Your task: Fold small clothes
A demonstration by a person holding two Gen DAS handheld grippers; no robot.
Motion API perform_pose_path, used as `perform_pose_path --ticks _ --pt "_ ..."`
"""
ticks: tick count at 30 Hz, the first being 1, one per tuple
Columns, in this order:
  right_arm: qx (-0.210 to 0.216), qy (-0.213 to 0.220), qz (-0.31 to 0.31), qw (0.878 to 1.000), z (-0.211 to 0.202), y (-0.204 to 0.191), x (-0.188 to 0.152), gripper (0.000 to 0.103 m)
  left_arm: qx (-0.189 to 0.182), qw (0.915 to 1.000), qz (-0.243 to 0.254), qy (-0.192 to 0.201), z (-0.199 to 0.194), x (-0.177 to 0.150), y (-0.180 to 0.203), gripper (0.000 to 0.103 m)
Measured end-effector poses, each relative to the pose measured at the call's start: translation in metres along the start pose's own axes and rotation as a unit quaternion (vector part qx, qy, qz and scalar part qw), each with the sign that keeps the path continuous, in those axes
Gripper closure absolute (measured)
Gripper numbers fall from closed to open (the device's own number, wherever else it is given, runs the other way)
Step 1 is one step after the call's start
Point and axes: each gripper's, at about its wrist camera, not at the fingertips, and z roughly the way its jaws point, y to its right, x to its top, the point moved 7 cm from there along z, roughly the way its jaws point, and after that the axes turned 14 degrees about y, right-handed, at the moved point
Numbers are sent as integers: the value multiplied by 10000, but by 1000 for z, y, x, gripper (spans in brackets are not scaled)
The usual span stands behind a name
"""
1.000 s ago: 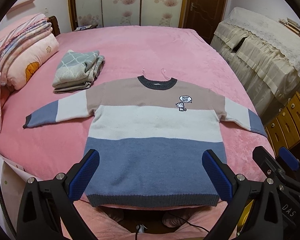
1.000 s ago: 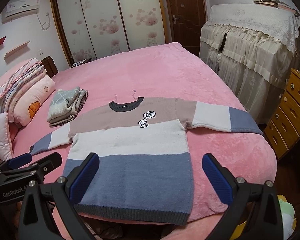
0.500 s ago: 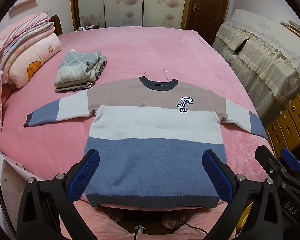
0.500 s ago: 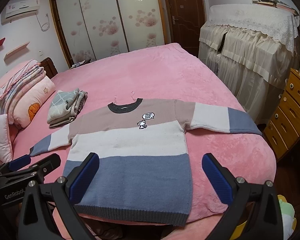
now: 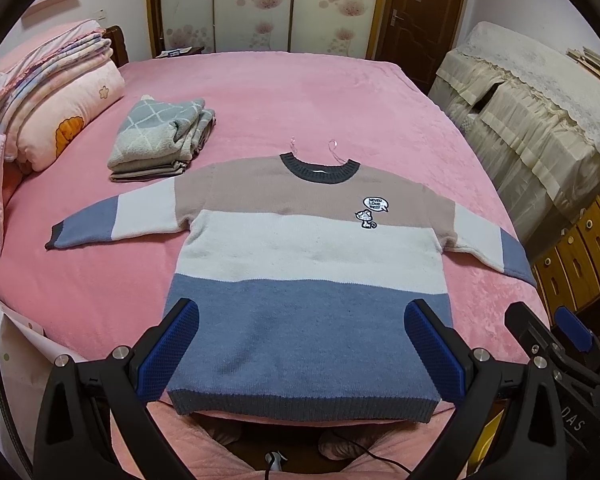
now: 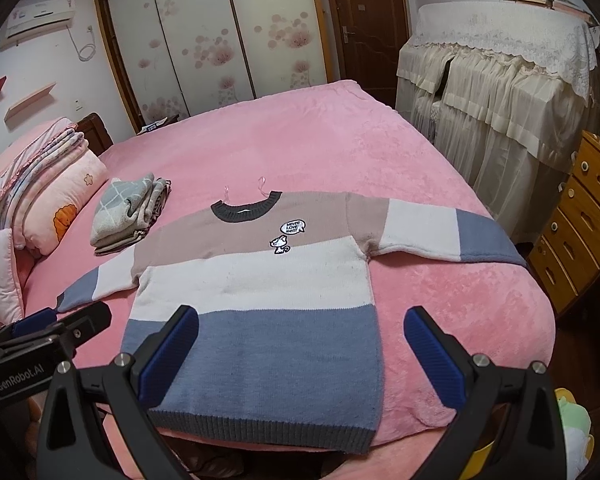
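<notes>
A small striped sweater (image 5: 308, 256) lies flat, face up, on the pink bed (image 5: 300, 92), sleeves spread, hem at the near edge; it also shows in the right wrist view (image 6: 260, 280). It has tan, white and blue bands, a dark collar and a cartoon patch. My left gripper (image 5: 302, 354) is open and empty, held above the hem with its fingers either side of the blue band. My right gripper (image 6: 302, 354) is open and empty above the hem's right part. The right gripper shows at the left view's lower right (image 5: 556, 340).
A folded grey checked garment (image 5: 160, 140) lies on the bed left of the sweater. Stacked quilts and pillows (image 5: 48, 100) sit at the far left. A lace-covered cabinet (image 6: 500, 92) and wooden drawers (image 6: 580, 224) stand right of the bed. Wardrobe doors (image 6: 220, 40) are behind.
Both grippers have drawn back and risen slightly, so the sweater sits a little lower and farther in view. Nothing was grasped; the sweater has not moved.
</notes>
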Motion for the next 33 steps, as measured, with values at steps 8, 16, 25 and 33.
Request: perform_pose_path --ticks 8,16,25,33 --pt "27 -57 34 10000 5 2 -2 0 63 10000 -68 -16 4 0 -3 1" --pt "28 -33 95 9999 9 7 -1 0 31 10000 0 7 7 2 0 1" --pt "44 18 93 9999 11 10 2 0 40 9999 81 83 10 7 7 1" --pt "17 332 -2 9994 6 19 19 0 5 9998 166 139 12 23 20 1"
